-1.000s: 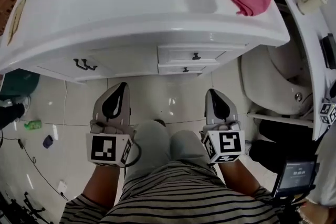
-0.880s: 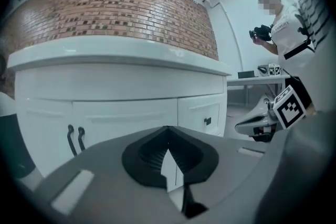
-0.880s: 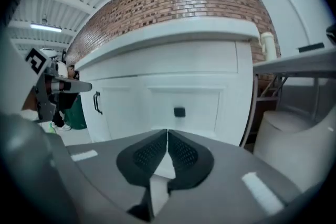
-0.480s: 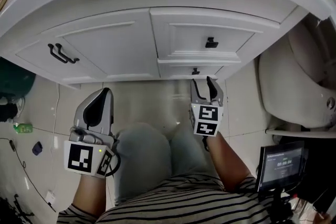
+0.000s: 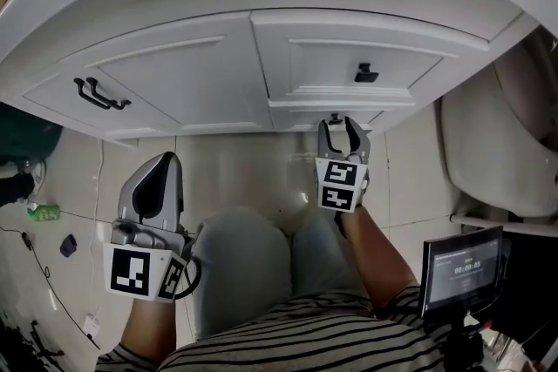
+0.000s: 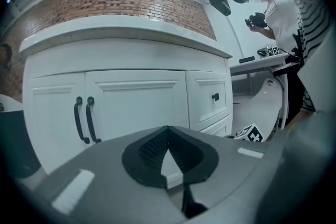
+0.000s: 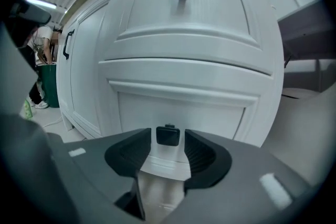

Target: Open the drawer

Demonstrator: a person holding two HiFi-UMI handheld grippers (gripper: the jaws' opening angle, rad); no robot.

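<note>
The lower white panelled drawer (image 7: pixel 184 107) sits closed, lowest in the white cabinet (image 5: pixel 200 74) — our right tongs (image 5: pixel 342 126) have just opened wide, straddling its small black square knob (image 7: pixel 168 136) ungripped, ready to pinch; left tongs (image 6: pixel 167 129) closed, empty.
</note>
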